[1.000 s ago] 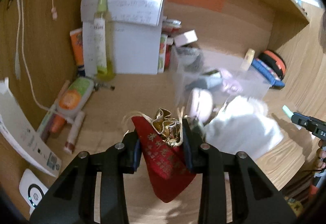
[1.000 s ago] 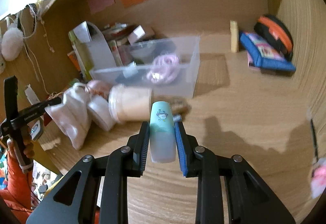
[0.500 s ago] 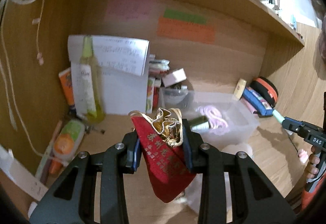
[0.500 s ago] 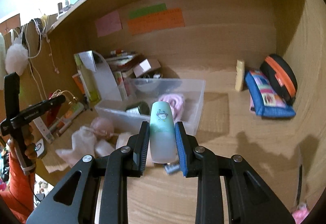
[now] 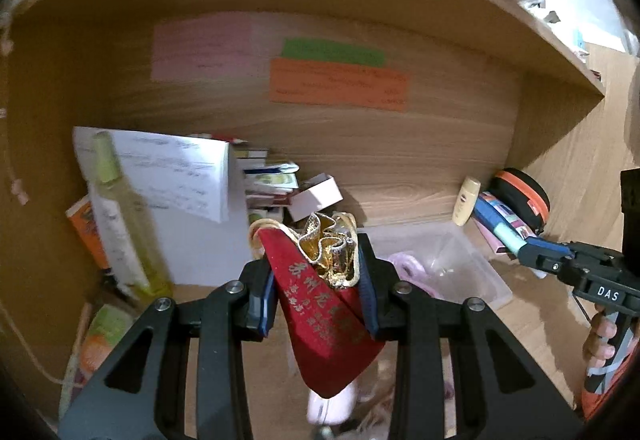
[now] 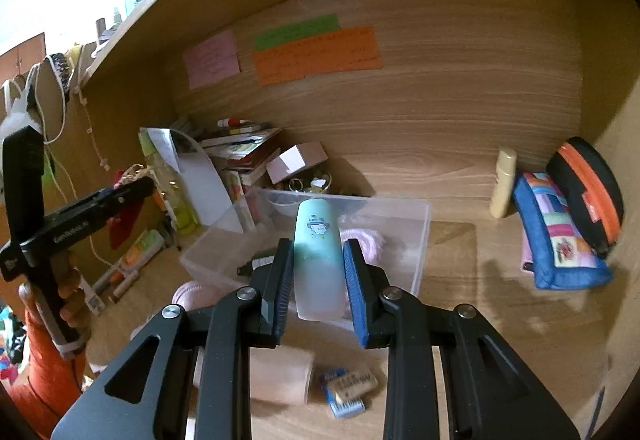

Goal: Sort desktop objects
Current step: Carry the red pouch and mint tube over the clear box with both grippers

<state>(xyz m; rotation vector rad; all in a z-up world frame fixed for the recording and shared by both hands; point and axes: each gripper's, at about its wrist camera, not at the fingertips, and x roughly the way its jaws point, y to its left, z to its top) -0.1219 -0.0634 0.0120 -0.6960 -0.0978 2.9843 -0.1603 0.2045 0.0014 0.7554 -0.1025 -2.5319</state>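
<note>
Left gripper (image 5: 318, 282): jaws clamped on the gathered gold neck of a red fabric drawstring pouch with gold lettering (image 5: 324, 324), body hanging free below, above the wooden bench (image 6: 500, 340). Right gripper (image 6: 316, 272): jaws pinched on a mint-green frosted plastic tube with a small cartoon print (image 6: 319, 260), held upright, cap end up, in front of the clear plastic storage bin (image 6: 416, 240).

Risks from here:

- Slippery tube held only around its lower half; likely to slide or tip out if swung fast.
- Pouch gripped by soft crumpled fabric; possible slip or snag of its loose cord on the bin rim.
- Both grippers near each other and apparently bound for the same bin; collision likely if lowered together.
- Bin already holding a pink coil (image 6: 370, 240) and a dark small item; dropped tube liable to bounce or roll.
- Clutter on the bench beneath, round beige container (image 6: 280, 376) and small blue-edged packet (image 6: 348, 386), easily knocked by a low pass.
</note>
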